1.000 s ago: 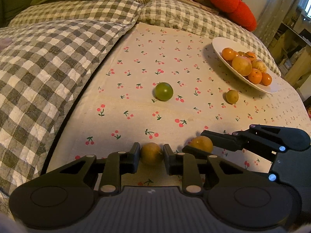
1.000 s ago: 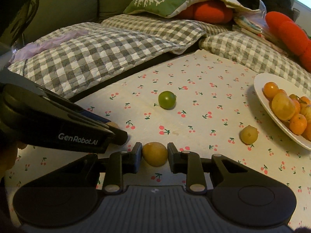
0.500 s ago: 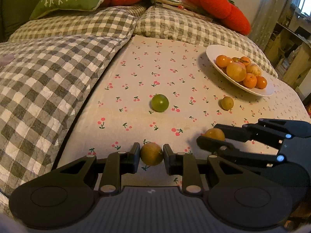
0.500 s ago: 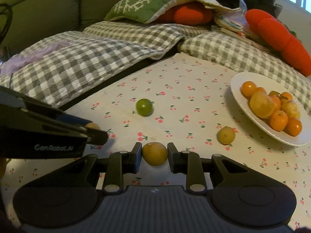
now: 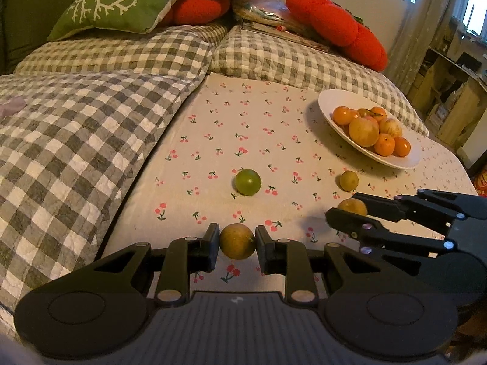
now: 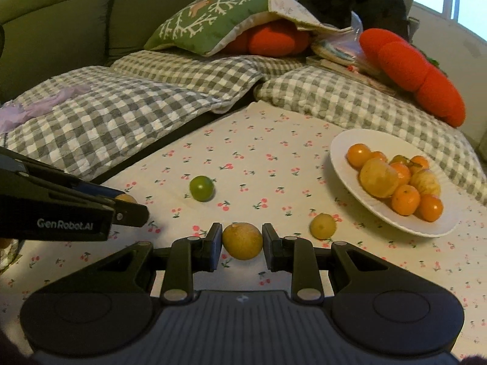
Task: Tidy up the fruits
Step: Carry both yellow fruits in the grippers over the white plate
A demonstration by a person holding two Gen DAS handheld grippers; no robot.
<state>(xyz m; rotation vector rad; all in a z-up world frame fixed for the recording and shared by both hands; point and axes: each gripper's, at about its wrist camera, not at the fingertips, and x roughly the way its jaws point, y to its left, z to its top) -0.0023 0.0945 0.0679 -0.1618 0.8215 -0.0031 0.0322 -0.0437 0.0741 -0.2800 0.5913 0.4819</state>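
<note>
My left gripper (image 5: 237, 245) is shut on a brownish-yellow round fruit (image 5: 237, 241) and holds it above the cherry-print cloth (image 5: 243, 115). My right gripper (image 6: 242, 241) is shut on a yellow-orange round fruit (image 6: 242, 241), also lifted; it shows at the right of the left wrist view (image 5: 353, 206). A green fruit (image 5: 248, 182) (image 6: 201, 188) and a small yellow fruit (image 5: 348, 180) (image 6: 323, 226) lie on the cloth. A white plate (image 5: 398, 161) (image 6: 341, 143) with several orange and yellow fruits sits at the right.
Grey checked quilted cushions (image 5: 76, 127) border the cloth on the left and behind. A green patterned pillow (image 6: 213, 21) and red plush cushions (image 6: 420, 73) lie at the back. Shelves (image 5: 456, 91) stand beyond the far right edge.
Both grippers have risen with their fruits held, and the views have pulled back and tilted up. The loose fruits and plate have not moved.
</note>
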